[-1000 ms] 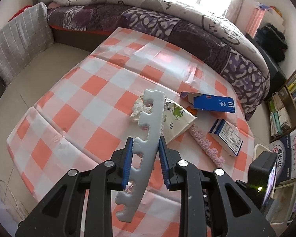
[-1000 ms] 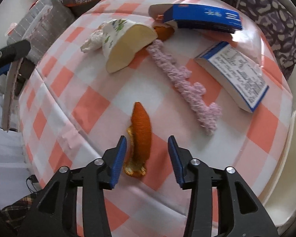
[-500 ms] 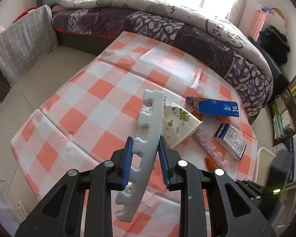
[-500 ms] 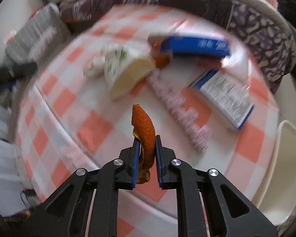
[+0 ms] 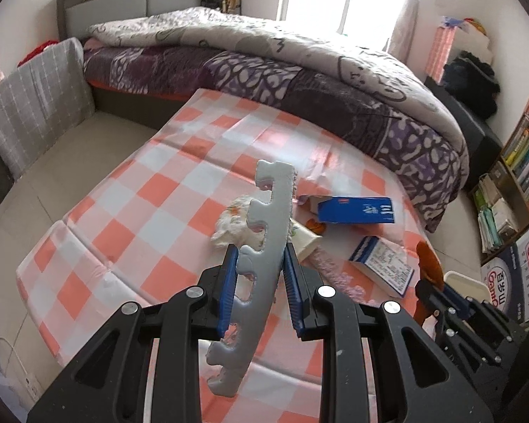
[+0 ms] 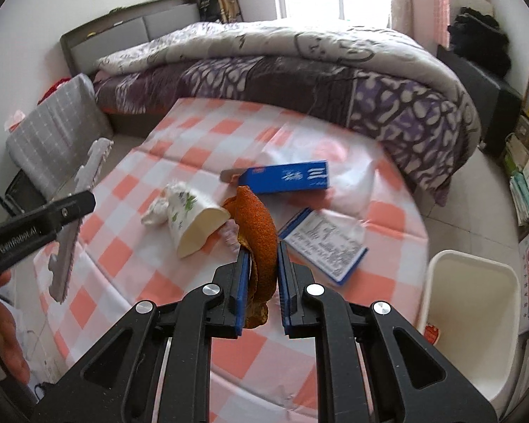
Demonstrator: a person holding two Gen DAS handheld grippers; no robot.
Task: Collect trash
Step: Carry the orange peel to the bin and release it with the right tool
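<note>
My left gripper (image 5: 259,257) is shut on a long grey foam strip (image 5: 264,246) with notched edges, held above the checked table (image 5: 151,211). The right gripper (image 6: 261,252) is shut on an orange peel (image 6: 257,222), lifted clear of the cloth. From the right wrist view the foam strip (image 6: 72,225) and the left gripper's black finger (image 6: 46,218) show at the left. On the table lie a paper cup (image 6: 194,218) on its side, a crumpled tissue (image 6: 155,211), a blue box (image 6: 285,176), a white and blue box (image 6: 324,243) and a pink fluffy strip (image 5: 335,271).
A white bin (image 6: 472,317) stands on the floor right of the table. A bed (image 6: 282,70) with a purple quilt lies behind it. A grey checked cushion (image 5: 35,105) leans at the left, and bookshelves (image 5: 525,162) line the right wall.
The right gripper closed on the orange peel and lifted it off the table. The left gripper rose slightly and tilted up with the foam strip still in it.
</note>
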